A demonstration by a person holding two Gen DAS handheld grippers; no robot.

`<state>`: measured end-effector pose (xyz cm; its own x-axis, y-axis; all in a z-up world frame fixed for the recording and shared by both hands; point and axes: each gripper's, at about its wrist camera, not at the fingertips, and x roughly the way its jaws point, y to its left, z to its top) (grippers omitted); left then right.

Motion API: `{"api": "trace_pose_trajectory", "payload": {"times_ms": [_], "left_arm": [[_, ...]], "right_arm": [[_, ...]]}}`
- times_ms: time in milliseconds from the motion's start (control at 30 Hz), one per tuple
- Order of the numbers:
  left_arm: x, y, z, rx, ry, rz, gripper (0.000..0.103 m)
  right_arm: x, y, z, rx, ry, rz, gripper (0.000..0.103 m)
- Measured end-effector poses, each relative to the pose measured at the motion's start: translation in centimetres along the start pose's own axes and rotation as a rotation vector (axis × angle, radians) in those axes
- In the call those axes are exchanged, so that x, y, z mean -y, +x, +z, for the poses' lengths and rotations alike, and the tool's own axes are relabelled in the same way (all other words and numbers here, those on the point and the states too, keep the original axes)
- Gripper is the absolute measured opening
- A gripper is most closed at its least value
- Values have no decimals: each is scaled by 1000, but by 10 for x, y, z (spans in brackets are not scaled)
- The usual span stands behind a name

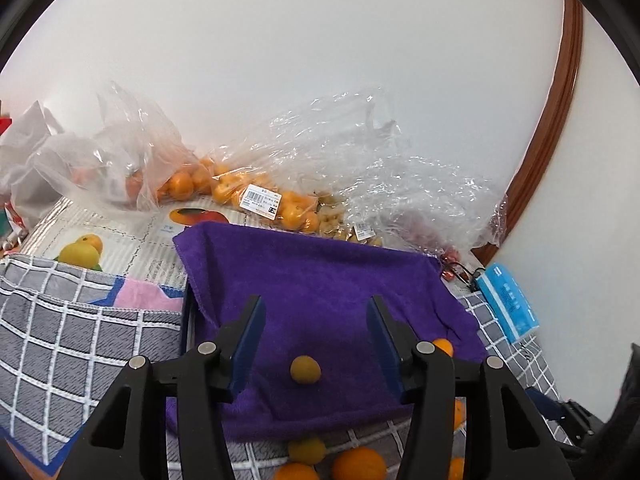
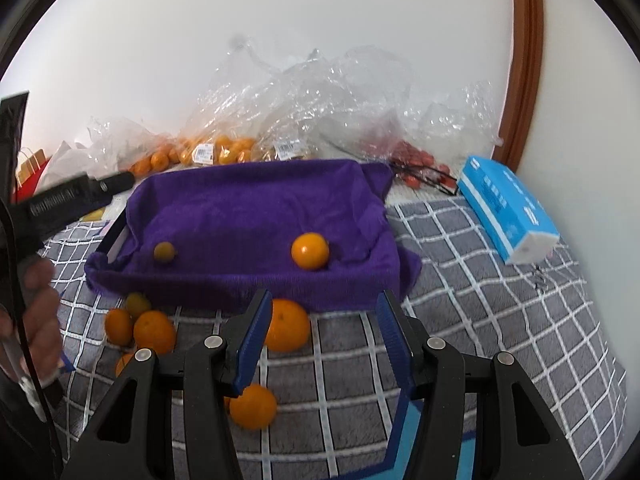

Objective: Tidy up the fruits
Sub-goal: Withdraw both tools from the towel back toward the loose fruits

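Note:
A tray draped with a purple towel (image 2: 256, 208) sits on a grey checked cloth (image 2: 480, 300). An orange (image 2: 310, 251) and a small yellow-green fruit (image 2: 164, 251) lie in it. In the left wrist view, the same yellow-green fruit (image 1: 305, 369) rests on the towel (image 1: 320, 272) below my left gripper (image 1: 316, 312), which is open and empty. My right gripper (image 2: 324, 300) hangs open over the cloth just before the tray's near edge. A large orange (image 2: 292, 326) lies beside its left finger. Several loose oranges (image 2: 154, 331) lie on the cloth at the left, and another orange (image 2: 254, 406) lies nearer.
Clear plastic bags of oranges (image 1: 224, 188) and of small red fruits (image 2: 416, 160) lie against the white wall behind the tray. A blue tissue pack (image 2: 508, 208) stands at the right. A hand (image 2: 40, 300) holds the left gripper's black body (image 2: 68, 200) at the left edge.

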<state>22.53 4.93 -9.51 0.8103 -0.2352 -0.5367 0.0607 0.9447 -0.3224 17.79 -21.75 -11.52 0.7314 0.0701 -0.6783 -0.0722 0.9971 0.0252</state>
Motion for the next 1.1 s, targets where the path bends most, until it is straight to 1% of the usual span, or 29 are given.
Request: {"api": "trace_pose_trajectory", "payload": {"times_ms": [100,167,400,500,600,767,867,933,1000,1033,1100], "left_arm": [[-1,-12,-4,16,41,58,51],[-6,-16,-8,5,53,90,51],[-38,-34,-36,-53,22,165,51],[-48,-41,-50,-86,-7,153,51],[-52,-46,-62,-103,-11,151,51],[-54,-44,-77,-123,-18,146,51],[-55,-44,-87,-120,-24,126,51],[-56,-45,-92,-112,-27,122,51],[-59,-45,-94,-117,-36,117,51],[-60,-45,-94,-120,-39,113,51],[-62,-47,-95,-111,-48,106,51]], "right_arm": [[0,2,-5,-10,9,10,54],[-1,3,-8,-22,18,25,54],[-6,2,-20,-33,25,64,54],[-8,1,-28,-44,21,83,54],[-10,1,-34,-61,19,106,53],[-15,2,-47,-90,29,169,48],[-21,4,-53,-110,18,199,47],[-24,7,-56,-122,8,198,43],[-27,8,-59,-133,3,197,31],[-27,9,-59,-133,3,194,29],[-25,9,-59,-130,14,198,28]]}}
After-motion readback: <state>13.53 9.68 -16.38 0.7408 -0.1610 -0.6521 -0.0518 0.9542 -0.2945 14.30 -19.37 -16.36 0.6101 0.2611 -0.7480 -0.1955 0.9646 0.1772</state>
